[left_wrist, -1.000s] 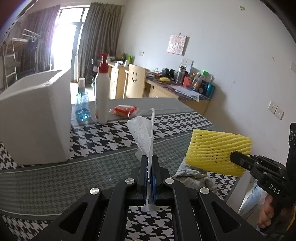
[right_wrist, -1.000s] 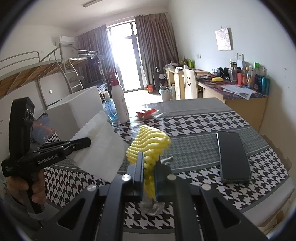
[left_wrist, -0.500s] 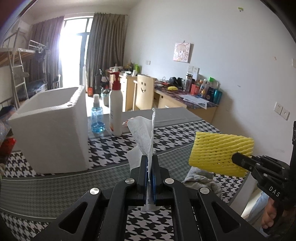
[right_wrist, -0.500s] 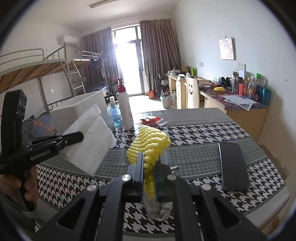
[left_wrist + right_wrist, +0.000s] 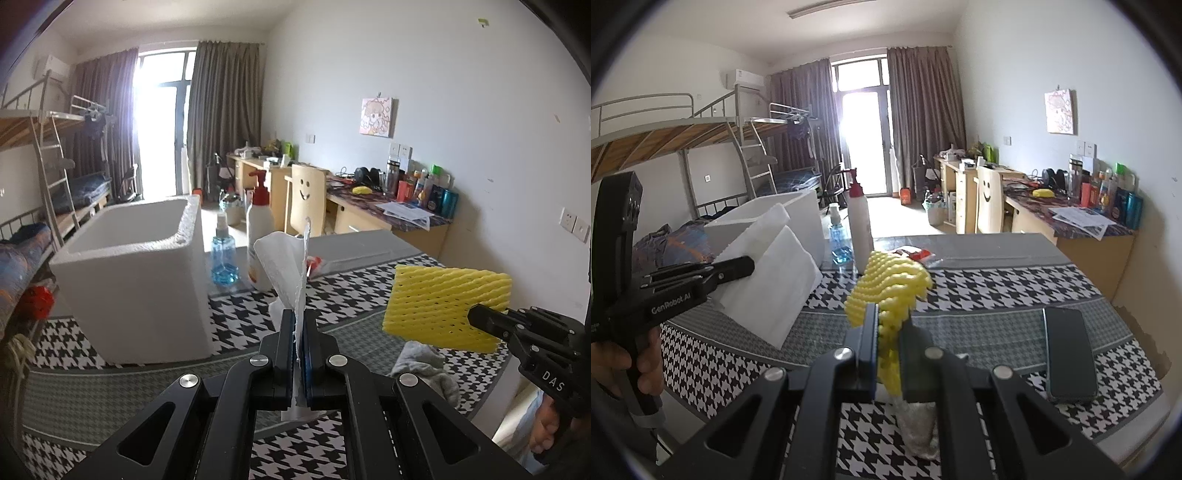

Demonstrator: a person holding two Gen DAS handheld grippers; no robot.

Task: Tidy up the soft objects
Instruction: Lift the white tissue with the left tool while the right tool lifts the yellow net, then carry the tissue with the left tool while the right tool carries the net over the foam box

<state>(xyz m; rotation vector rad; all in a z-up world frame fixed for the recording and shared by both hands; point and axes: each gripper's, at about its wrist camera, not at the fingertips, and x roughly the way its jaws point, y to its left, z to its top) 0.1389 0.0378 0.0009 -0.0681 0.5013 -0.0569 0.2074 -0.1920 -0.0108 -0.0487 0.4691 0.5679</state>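
Your left claw [image 5: 298, 325] is clenched on a white paper towel [image 5: 286, 266], which stands up from between the fingers, held in the air over the bench [image 5: 92, 398]. From the right wrist view the same towel [image 5: 772, 277] hangs as a folded sheet from the left claw [image 5: 748, 263], in front of the white foam box [image 5: 798, 214].

Your right claw [image 5: 888, 328] is grasping a yellow foam net [image 5: 886, 284], which bulges above the fingers. In the left wrist view that net [image 5: 443, 306] shows as a flat yellow sheet pinched at its lower right edge by the right claw [image 5: 474, 317], well to the right of the foam box [image 5: 136, 273] and raised off the bench.

The foam box sits open-topped on the houndstooth bench cover. Just to its right stand a blue spray bottle [image 5: 222, 254] and a white pump bottle with a red top [image 5: 259, 236], close together. A grey cloth [image 5: 424, 365] lies on the bench below the yellow net, far right of the box. A black phone [image 5: 1067, 354] lies flat on the bench, well right of the box.
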